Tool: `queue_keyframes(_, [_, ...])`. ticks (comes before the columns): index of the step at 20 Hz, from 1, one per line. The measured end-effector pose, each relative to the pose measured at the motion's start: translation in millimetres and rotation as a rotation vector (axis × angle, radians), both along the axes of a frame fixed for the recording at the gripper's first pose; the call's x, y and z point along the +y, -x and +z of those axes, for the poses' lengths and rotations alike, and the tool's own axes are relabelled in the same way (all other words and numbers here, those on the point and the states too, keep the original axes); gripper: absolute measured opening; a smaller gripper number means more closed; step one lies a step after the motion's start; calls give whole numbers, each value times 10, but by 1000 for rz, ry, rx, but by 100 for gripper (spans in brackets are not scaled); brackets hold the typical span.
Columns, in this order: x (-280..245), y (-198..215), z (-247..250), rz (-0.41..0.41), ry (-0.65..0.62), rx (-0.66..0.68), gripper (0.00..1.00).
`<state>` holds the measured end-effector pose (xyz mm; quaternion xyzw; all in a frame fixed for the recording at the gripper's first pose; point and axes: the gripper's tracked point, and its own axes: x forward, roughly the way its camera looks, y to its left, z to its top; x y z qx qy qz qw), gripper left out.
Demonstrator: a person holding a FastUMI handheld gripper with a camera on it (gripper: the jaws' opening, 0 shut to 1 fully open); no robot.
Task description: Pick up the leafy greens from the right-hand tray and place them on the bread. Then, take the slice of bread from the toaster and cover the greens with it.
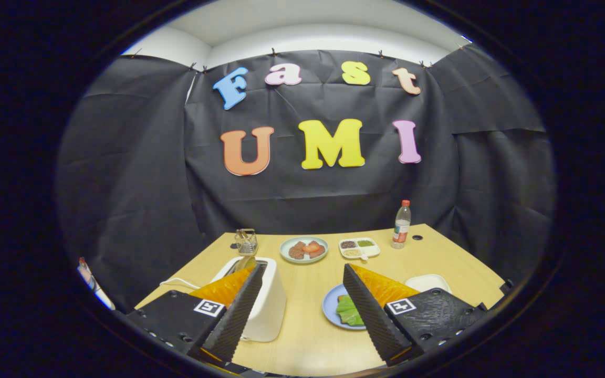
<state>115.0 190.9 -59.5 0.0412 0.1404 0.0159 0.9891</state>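
I see my gripper (302, 294) spread wide with nothing between its fingers, hanging above the pale wooden table (308, 341). At one o'clock, partly behind the right finger, a flat green leafy piece (348, 311) lies on a round blue plate (331, 304). At eleven o'clock, against the left finger, stands a white plastic toaster (271, 307) with a tan bread slice (244, 262) poking up from its slot.

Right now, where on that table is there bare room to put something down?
The open gripper holds nothing. Bare wood runs between the toaster and the blue plate. Another patch lies behind the white tray, near the bottle. The far edge is crowded with dishes.
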Motion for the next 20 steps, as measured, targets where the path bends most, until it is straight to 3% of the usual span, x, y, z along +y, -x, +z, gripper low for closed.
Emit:
queue_keyframes(12, [811, -818, -694, 47, 41, 185, 96])
queue_keyframes(17, [981, -996, -881, 70, 52, 250, 91])
queue_keyframes(20, [1024, -1036, -960, 84, 44, 275, 40])
